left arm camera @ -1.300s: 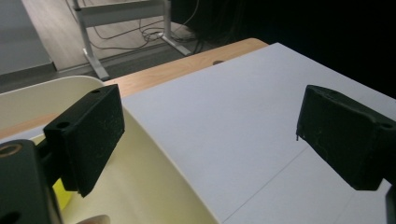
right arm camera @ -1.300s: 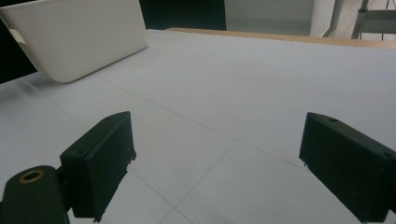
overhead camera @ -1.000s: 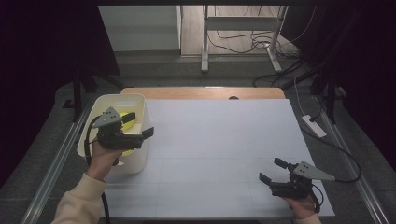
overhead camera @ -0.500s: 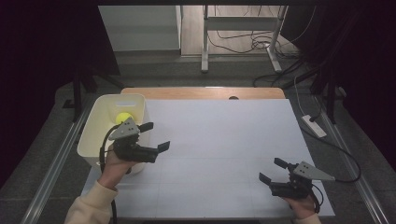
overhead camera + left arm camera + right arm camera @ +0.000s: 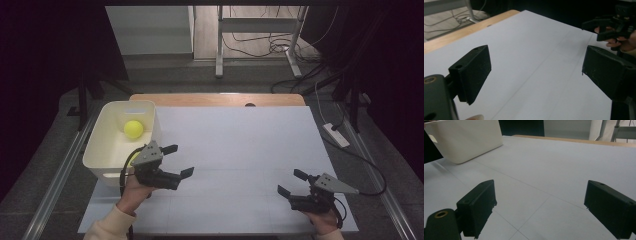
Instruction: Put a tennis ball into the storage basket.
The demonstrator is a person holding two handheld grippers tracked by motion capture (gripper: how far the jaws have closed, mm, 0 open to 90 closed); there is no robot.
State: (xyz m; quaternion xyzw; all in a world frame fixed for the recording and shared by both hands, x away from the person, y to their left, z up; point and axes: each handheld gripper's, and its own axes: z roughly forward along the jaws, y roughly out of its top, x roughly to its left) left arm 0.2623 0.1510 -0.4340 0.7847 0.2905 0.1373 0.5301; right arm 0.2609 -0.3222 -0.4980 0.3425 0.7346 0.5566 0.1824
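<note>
bin (image 5: pixel 102 150): white smooth plastic, slight sheen; ball (image 5: pixel 133 129): yellow, fuzzy matt; sheet (image 5: pixel 240 150): white matt; table edge (image 5: pixel 215 99): wood; fingers (image 5: pixel 477 206): black matt plastic, scuffed

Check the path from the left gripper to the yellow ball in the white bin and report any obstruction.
The bin's near wall stands between the left gripper and the yellow ball; from above, nothing visible covers the ball.

Yellow ball (image 5: pixel 133 129) inside white bin (image 5: pixel 102 159), table's left edge

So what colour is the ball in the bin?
Yellow-green ball, inside the white bin; it shows best in the high view.
</note>
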